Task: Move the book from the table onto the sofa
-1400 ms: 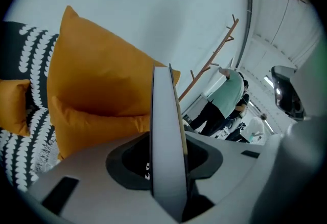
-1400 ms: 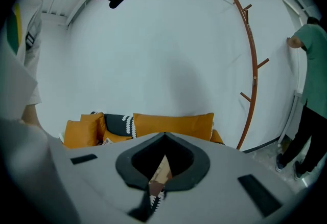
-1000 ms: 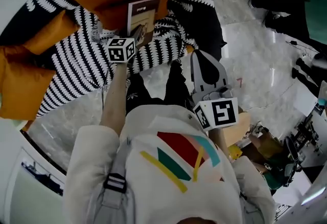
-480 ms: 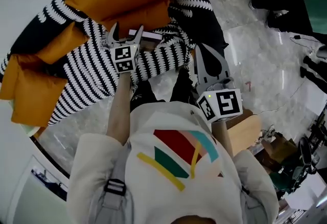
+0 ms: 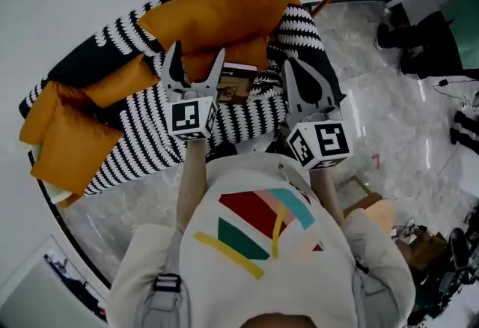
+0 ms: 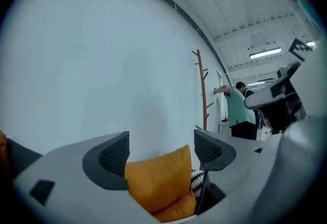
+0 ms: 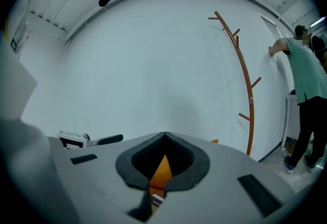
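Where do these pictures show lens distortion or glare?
Head view: fisheye bends the black-and-white striped sofa into an arc; pale glare lies on the glossy marble floor. Right gripper view: the brown wooden coat stand bows. Left gripper view: the ceiling strip lamp is blown out white.

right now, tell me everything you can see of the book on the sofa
The book is small, thin and rectangular, with a dark brownish cover and a paler strip along its far edge. Any print is too small to read. It appears to lie flat, cover up, on the black-and-white patterned seat of the sofa, just in front of the orange cushions. In the head view it sits between the left claw and the right claw, and neither touches it.
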The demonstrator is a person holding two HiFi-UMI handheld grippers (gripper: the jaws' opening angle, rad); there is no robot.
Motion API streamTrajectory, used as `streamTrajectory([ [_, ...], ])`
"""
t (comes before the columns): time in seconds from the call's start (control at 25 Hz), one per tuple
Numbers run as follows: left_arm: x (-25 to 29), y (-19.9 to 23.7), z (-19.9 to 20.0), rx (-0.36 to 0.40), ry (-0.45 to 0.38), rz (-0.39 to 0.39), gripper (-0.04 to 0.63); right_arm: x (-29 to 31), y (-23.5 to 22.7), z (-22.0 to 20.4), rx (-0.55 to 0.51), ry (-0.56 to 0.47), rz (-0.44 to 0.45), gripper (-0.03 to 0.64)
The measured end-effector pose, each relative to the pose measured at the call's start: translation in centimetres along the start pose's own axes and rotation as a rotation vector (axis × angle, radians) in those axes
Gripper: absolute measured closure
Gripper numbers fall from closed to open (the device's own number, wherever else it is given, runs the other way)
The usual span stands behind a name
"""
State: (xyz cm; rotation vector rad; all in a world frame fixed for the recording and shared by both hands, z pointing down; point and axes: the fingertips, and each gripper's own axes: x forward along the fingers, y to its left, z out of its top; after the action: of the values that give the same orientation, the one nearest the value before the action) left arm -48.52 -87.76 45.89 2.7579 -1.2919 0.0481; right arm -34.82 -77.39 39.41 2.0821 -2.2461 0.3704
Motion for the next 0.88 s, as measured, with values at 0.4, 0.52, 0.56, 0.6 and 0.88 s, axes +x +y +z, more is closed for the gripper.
streamTrajectory([
  [0.4,-6.3,2.2,14.6,0.206,-0.252,0.110,0.591,2.7,4.5,5.6,-0.080,-0.175,0.081,0.614],
  [0.52,-6.6,2.6,15.7,0.225,-0.241,0.118,0.591,2.3,5.5,6.5,-0.127,-0.208,0.084,0.614],
  [0.56,-6.6,2.5,15.9,0.225,-0.242,0.117,0.591,2.2,5.7,6.5,-0.138,-0.212,0.084,0.614],
  [0.6,-6.5,2.5,16.0,0.220,-0.245,0.118,0.591,2.1,5.9,6.5,-0.146,-0.211,0.085,0.614],
  [0.88,-6.2,1.1,15.4,0.203,-0.232,0.090,0.591,1.6,6.1,5.5,-0.193,-0.182,0.079,0.614],
])
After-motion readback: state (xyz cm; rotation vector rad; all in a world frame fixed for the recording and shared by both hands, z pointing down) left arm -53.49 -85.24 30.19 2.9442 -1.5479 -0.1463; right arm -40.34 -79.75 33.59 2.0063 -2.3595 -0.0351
